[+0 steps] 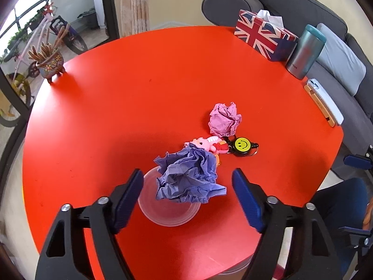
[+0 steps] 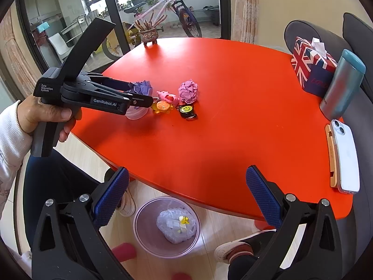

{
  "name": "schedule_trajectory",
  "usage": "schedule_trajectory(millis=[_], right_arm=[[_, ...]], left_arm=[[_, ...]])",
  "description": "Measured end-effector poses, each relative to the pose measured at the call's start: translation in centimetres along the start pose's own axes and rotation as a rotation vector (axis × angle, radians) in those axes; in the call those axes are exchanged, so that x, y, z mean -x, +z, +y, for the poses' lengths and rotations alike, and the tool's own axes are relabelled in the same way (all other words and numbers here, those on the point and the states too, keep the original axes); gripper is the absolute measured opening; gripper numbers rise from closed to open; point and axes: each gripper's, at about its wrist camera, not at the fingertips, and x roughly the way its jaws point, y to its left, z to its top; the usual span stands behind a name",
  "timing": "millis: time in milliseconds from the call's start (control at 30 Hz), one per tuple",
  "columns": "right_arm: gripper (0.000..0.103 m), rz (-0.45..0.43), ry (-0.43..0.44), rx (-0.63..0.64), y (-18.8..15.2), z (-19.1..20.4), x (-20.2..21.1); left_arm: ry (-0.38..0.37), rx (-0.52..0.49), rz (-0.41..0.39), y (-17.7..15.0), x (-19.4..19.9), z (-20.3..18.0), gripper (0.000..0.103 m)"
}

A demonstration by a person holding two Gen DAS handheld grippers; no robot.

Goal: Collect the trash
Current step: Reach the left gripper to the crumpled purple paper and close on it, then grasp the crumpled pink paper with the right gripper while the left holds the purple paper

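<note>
A crumpled purple paper [image 1: 188, 178] sits in a clear plastic cup [image 1: 167, 212] on the red table [image 1: 116, 116]. My left gripper [image 1: 187, 182] is open, its pads either side of the paper and cup. A crumpled pink paper [image 1: 225, 119] lies just beyond. In the right wrist view the left gripper [image 2: 139, 93] hovers at the purple paper [image 2: 142, 86] and cup [image 2: 136, 113], with the pink paper [image 2: 188, 91] to their right. My right gripper [image 2: 186, 196] is open and empty at the table's near edge, above a pink bin [image 2: 166, 226] on the floor holding a plastic wad.
Keychains lie by the papers: a pink toy [image 1: 207, 143], a smiley badge [image 1: 242, 145], an orange turtle [image 2: 163, 106]. A Union Jack tissue box [image 1: 265, 36], a tumbler [image 1: 305, 51] and a phone [image 1: 325, 100] stand at the right edge. A plant pot [image 1: 50, 64] stands far left.
</note>
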Motion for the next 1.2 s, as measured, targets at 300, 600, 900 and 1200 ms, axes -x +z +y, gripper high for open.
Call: schedule_trajectory(millis=[300, 600, 900, 1200], right_arm=[[0.098, -0.001, 0.002, 0.009, 0.3, 0.2, -0.2], [0.098, -0.005, -0.003, 0.031, 1.4, 0.8, -0.4], [0.098, -0.013, -0.007, 0.047, 4.9, 1.0, -1.0], [0.098, 0.038, -0.01, 0.02, 9.4, 0.3, -3.5]], left_arm=[[-0.01, 0.006, -0.018, 0.0, 0.3, 0.3, 0.046], [-0.004, -0.002, -0.064, -0.1, 1.9, 0.5, 0.045], [0.007, 0.009, -0.098, -0.4, 3.6, 1.5, 0.045], [0.013, 0.026, -0.111, -1.2, 4.6, 2.7, 0.045]])
